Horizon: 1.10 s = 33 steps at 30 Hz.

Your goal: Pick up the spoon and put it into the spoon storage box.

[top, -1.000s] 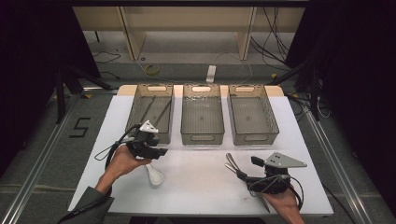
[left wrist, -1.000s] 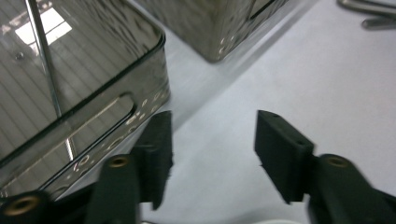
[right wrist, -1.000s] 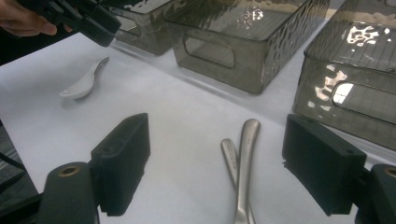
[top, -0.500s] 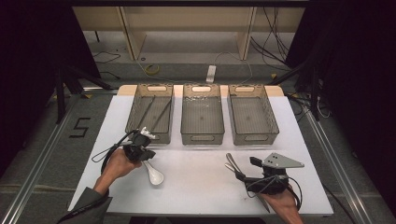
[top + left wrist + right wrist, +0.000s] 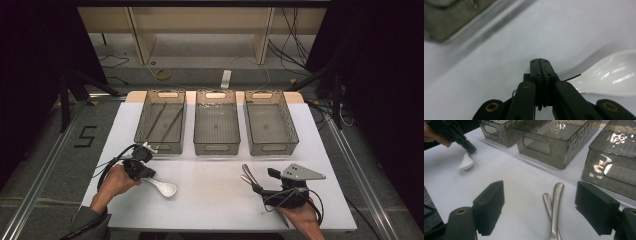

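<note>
We see the left tongs [image 5: 146, 172] low over the white table [image 5: 210, 200], their jaws pressed flat together; in the left gripper view the white spoon [image 5: 609, 75] lies just beside the closed tips, and whether its thin handle is pinched between them we cannot tell (the high view puts the handle end right at the tips, the bowl resting on the table towards the middle). The jaws have just been closing. The right tongs [image 5: 549, 212] stand wide apart, with two metal handles [image 5: 555, 207] lying crossed on the table between the jaws, untouched. Three smoky plastic bins [image 5: 216, 125] sit in a row farther back, the left one holding thin dark sticks [image 5: 165, 120]
</note>
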Motion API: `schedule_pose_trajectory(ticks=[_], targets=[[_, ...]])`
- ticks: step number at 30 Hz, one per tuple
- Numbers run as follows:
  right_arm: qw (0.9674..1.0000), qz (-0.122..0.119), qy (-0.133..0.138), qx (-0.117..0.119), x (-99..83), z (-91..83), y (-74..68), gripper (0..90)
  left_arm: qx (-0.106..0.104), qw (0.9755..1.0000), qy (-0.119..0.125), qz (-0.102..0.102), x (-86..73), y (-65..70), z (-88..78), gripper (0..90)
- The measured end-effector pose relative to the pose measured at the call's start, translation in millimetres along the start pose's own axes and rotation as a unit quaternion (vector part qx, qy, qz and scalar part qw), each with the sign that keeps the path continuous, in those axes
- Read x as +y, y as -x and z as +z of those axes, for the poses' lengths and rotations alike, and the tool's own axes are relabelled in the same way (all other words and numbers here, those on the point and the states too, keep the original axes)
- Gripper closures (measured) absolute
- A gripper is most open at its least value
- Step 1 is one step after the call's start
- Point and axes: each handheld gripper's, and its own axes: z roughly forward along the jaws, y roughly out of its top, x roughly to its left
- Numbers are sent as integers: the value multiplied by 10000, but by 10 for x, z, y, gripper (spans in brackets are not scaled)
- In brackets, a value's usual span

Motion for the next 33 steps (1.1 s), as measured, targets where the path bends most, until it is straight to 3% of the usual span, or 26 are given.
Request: schedule_pose_trajectory(ticks=[8, 15, 19, 22, 25, 28, 30, 33], targets=[[10000, -19, -5, -3, -1, 11, -6, 246, -100, 9997, -202, 27, -198, 100, -80, 891], [10000, -30, -36, 9, 2, 14, -15, 246, -117, 9998, -161, 69, -223, 145, -110, 886], [10000, -20, -38, 14, 1, 12, -12, 246, -105, 9999, -47, 48, -197, 149, -180, 780], [10000, -25, -37, 14, 1, 14, -15, 246, -118, 9999, 40, 2, -176, 161, -251, 632], [10000, -38, -29, 16, 2, 13, -16, 246, -223, 9996, 36, 138, -170, 201, -310, 477], [10000, -26, -29, 18, 1, 11, -14, 246, -307, 9989, -123, 326, -167, 291, -298, 304], [10000, -29, -35, 21, 1, 13, -15, 246, -298, 9982, -230, 465, -158, 336, -271, 286], [10000, -44, -26, 25, 1, 10, -16, 246, -333, 9979, -298, 463, -157, 368, -240, 274]])
